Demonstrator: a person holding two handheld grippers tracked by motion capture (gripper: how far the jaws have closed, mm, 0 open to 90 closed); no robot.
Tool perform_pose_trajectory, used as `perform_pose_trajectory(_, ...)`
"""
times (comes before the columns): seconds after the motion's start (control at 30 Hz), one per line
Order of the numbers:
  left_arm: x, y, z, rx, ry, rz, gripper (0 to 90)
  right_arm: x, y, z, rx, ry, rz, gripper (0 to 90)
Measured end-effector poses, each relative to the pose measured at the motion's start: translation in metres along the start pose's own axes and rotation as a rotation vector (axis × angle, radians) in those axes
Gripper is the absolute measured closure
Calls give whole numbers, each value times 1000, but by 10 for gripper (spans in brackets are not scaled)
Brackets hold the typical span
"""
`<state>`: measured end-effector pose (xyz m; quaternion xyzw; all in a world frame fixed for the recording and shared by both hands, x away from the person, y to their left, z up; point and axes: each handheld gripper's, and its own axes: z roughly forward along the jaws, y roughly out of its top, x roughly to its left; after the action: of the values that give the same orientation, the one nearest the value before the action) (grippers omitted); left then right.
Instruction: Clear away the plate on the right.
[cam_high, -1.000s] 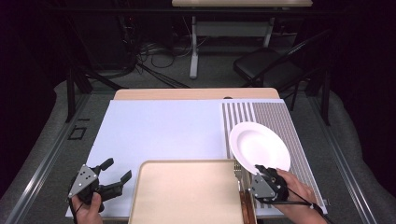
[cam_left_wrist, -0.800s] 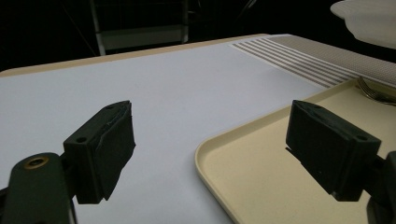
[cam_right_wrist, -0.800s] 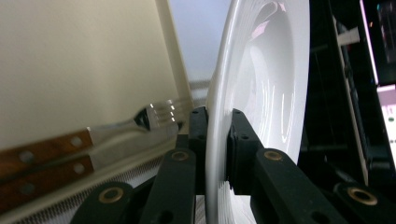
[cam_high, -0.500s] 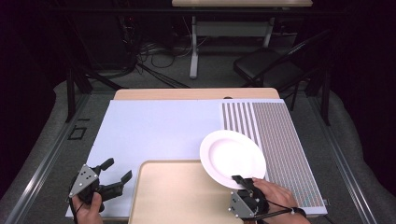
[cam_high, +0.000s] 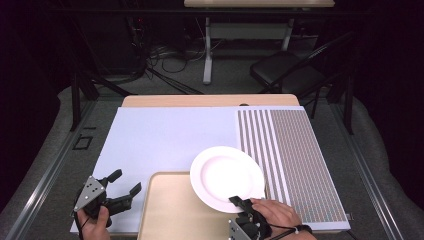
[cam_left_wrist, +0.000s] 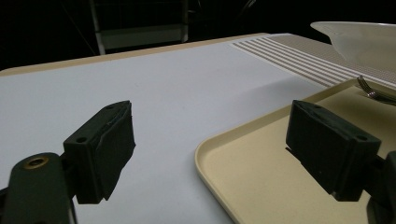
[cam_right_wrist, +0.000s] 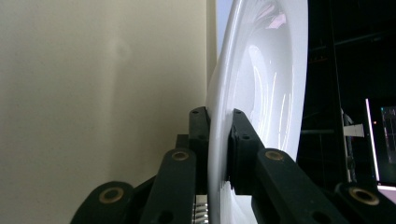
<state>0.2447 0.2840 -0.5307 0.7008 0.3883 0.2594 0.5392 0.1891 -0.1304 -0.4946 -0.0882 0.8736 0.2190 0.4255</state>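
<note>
1. Right gripper (cam_high: 241, 204) at 6 o'clock of the high view, jaws clamped on the near rim of the white plate (cam_high: 226, 177); the hand (cam_high: 274, 216) wraps the gripper body.
2. Right gripper view: the two black jaws pinch the plate (cam_right_wrist: 261, 70) rim edge-on, one pad on each face, and the tan tray (cam_right_wrist: 93, 93) lies behind it.
3. The plate sits over the far right corner of the tray (cam_high: 170, 210), its right edge hanging past the tray toward the striped mat (cam_high: 290, 155) at 3 o'clock. Can't tell whether it touches the tray or is lifted.
4. Left gripper (cam_high: 117, 187) at 7 o'clock, jaws spread wide, nothing between them, on the white sheet (cam_high: 165, 135) just left of the tray; the left hand (cam_high: 92, 222) holds it from below.
5. Left gripper view: the open jaws frame the tray's (cam_left_wrist: 261, 163) near left corner; one jaw is over the sheet (cam_left_wrist: 163, 84), the other over the tray.
6. Same view: fork tines (cam_left_wrist: 369, 91) rest on the tray at 2 o'clock, the plate (cam_left_wrist: 359, 39) above them.
</note>
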Motion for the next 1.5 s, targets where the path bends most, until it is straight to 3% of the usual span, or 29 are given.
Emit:
perform_pose_trajectory(0.23,0,0,0,-4,3,0,156,3,6,-3,-14,0,-21,818)
perform_pose_trajectory(0.27,0,0,0,-4,3,-1,156,5,6,-3,-27,2,-6,819)
perform_pose_trajectory(0.47,0,0,-1,-4,6,2,157,14,10,-4,-13,18,-38,818)
perform_pose_trajectory(0.63,-1,0,-2,-4,7,2,156,27,14,-3,-34,53,-50,818)
perform_pose_trajectory(0.93,-1,1,-2,-5,4,3,157,46,27,4,-46,117,-113,815)
perform_pose_trajectory(1.07,0,0,-2,-9,7,1,157,54,29,5,-37,134,-112,814)
perform_pose_trajectory(1.13,0,0,-2,-9,6,3,156,55,31,7,-52,138,-134,813)
perform_pose_trajectory(1.3,0,0,-1,-6,6,5,157,59,32,9,-38,143,-140,811)
perform_pose_trajectory(1.43,0,1,-2,-4,5,5,156,59,32,13,-58,145,-145,811)
perform_pose_trajectory(1.5,0,1,-2,-5,4,4,157,59,32,13,-37,153,-147,812)
